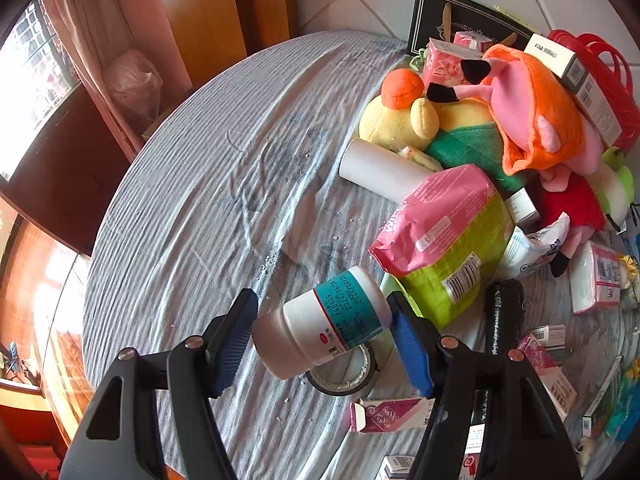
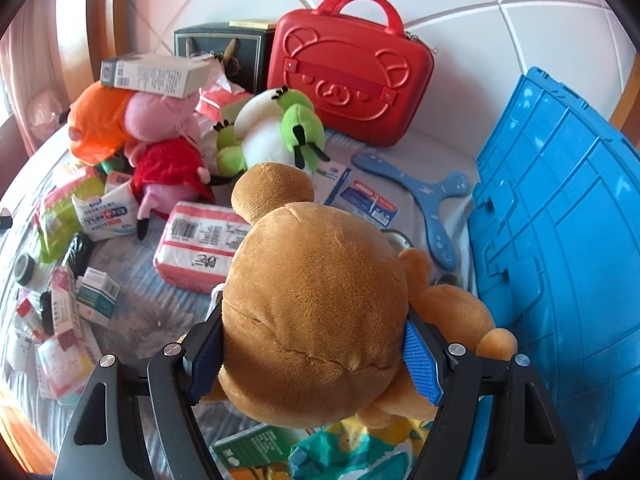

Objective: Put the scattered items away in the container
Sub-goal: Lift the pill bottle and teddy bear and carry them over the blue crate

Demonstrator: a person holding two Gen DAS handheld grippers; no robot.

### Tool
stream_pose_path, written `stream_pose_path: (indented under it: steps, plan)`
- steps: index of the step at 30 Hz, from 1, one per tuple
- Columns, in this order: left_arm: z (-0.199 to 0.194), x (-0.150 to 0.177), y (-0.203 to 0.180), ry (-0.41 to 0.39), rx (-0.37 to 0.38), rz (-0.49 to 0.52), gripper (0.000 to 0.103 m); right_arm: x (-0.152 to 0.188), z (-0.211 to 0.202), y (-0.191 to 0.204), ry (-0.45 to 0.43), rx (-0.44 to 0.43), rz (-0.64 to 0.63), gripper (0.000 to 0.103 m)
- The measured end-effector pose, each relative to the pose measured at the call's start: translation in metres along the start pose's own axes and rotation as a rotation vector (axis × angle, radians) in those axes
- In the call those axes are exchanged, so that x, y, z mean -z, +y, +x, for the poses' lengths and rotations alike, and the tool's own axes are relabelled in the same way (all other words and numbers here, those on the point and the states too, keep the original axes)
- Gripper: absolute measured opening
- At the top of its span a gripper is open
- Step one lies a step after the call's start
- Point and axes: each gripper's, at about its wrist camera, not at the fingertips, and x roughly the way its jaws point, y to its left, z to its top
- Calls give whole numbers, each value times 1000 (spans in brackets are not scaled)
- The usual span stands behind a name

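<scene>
**Both grippers loaded: bottle on the left, bear on the right**

My left gripper (image 1: 322,334) has its jaws closed about halfway on a white pill bottle (image 1: 324,322) with a teal label, gripped end to end, cap against the left pad and base against the right. The bottle is tilted and sits lifted over a roll of tape (image 1: 348,376) lying on the grey striped cloth (image 1: 192,208). Just beyond it lie a pink-and-green wipes pack (image 1: 444,240) and a white tube (image 1: 384,172), with a heap of plush toys behind.

My right gripper (image 2: 314,354) has its jaws spread wide around the head of a brown plush bear (image 2: 316,312), both blue pads pressing into the fur. The bear fills the middle of the right wrist view and hides what lies under it.

Beside the bear, to the right, is the blue crate (image 2: 560,220); I see only its ribbed outer wall, so I cannot tell what it contains. Behind stand a red bear-face case (image 2: 352,72), shut and upright, a green-and-white plush (image 2: 276,128), a blue boomerang (image 2: 432,196), and a pink tissue pack (image 2: 200,240) to the bear's left.
</scene>
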Motion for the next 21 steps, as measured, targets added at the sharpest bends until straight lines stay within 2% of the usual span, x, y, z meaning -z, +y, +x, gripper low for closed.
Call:
stream_pose_path:
  steps: [13,21]
  plan:
    - [-77,-8,-37,-102,34,53,66,-2,-71,-20,-103,-41,24,77]
    - [-123,-14,-77,-155,76,86,66,-3,-116,-40,-165,-73,60,77]
